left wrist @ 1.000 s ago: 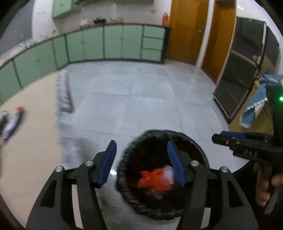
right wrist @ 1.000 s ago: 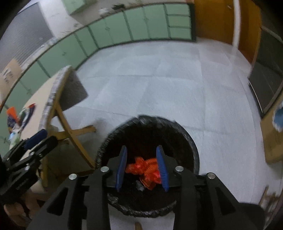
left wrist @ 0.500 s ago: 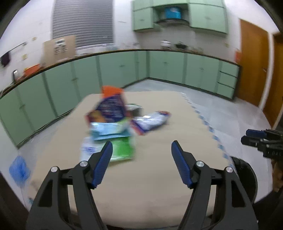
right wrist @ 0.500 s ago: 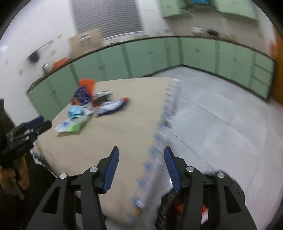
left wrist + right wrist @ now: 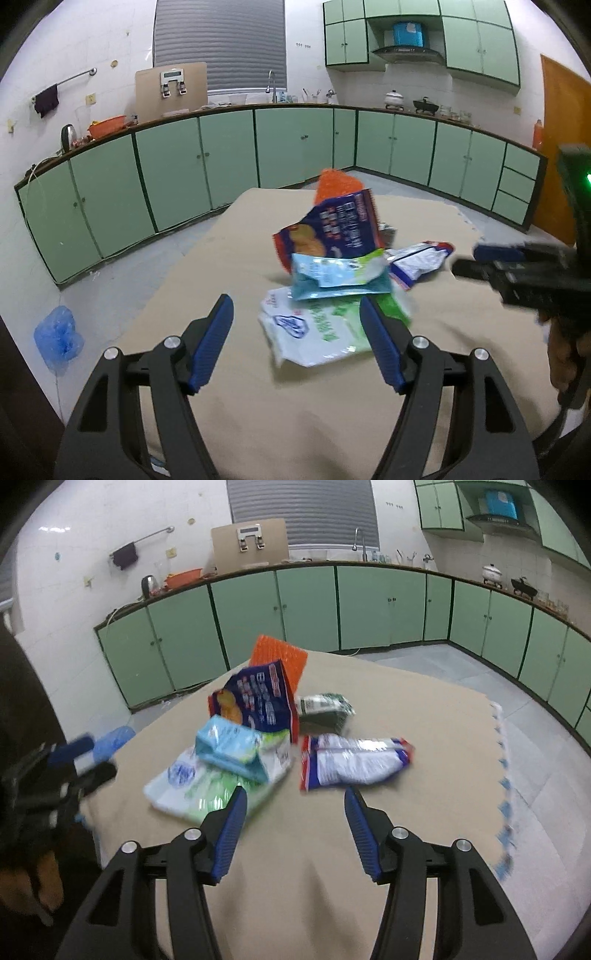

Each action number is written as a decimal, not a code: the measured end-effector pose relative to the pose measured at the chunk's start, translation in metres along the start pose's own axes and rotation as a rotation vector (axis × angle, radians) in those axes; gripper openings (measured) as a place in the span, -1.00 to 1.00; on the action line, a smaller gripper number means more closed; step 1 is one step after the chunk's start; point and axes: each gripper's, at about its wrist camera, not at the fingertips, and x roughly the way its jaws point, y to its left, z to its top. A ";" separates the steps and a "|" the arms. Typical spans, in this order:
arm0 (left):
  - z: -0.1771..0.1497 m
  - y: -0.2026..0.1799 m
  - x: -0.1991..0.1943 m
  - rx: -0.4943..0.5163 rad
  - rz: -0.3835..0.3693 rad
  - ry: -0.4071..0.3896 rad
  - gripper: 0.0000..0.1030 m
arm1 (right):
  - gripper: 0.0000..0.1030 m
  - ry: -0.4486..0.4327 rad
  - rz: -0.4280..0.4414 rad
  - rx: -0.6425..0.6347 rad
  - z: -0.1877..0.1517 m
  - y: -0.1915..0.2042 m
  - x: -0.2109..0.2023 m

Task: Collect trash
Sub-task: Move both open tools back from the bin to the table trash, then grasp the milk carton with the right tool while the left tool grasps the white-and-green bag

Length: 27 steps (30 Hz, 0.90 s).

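The main risk is the heap itself: the wrappers overlap, so jaws closing on one could drag its neighbours off the table (image 5: 424, 716). The dark blue bag (image 5: 332, 232) stands propped against the orange packet (image 5: 338, 184), and the pale blue pack (image 5: 338, 275) lies on the green-and-white bag (image 5: 317, 332); pull the lower one and the upper ones slide or topple. Thin film can also slip from the pads if only a corner is pinched (the crinkled edges give little to bite on). The two grippers are close together, so both reaching into one heap could knock each other.

The left gripper (image 5: 297, 343) points down and forward, its right finger over the near edge of the green-and-white bag; its jaws stand well apart with nothing held. The right gripper (image 5: 293, 832) slopes down likewise, just short of the white-and-red wrapper (image 5: 354, 762), jaws apart and empty, having opened over the past second with nothing between them. A small green packet (image 5: 325, 710) lies farther back, right of the dark blue bag.

All the trash sits in one cluster mid-table, slightly left of centre from the right wrist's view.
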 end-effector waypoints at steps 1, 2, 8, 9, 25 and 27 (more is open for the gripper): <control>-0.002 0.003 0.007 -0.004 -0.002 0.010 0.34 | 0.06 -0.001 -0.010 -0.003 0.008 0.003 0.012; -0.003 0.008 0.012 -0.010 -0.005 0.019 0.34 | 0.06 -0.001 -0.011 -0.003 0.012 0.005 0.021; -0.009 0.027 0.019 -0.054 0.002 0.020 0.34 | 0.07 0.044 -0.016 0.044 0.029 0.007 0.074; -0.010 0.030 0.020 -0.058 0.002 0.022 0.34 | 0.08 0.059 -0.013 0.041 0.027 0.009 0.080; -0.016 0.055 0.019 -0.123 0.031 0.028 0.34 | 0.06 0.116 0.171 -0.124 -0.004 0.037 0.050; -0.016 0.057 0.024 -0.127 0.006 0.047 0.34 | 0.08 0.103 0.141 -0.111 -0.002 0.030 0.050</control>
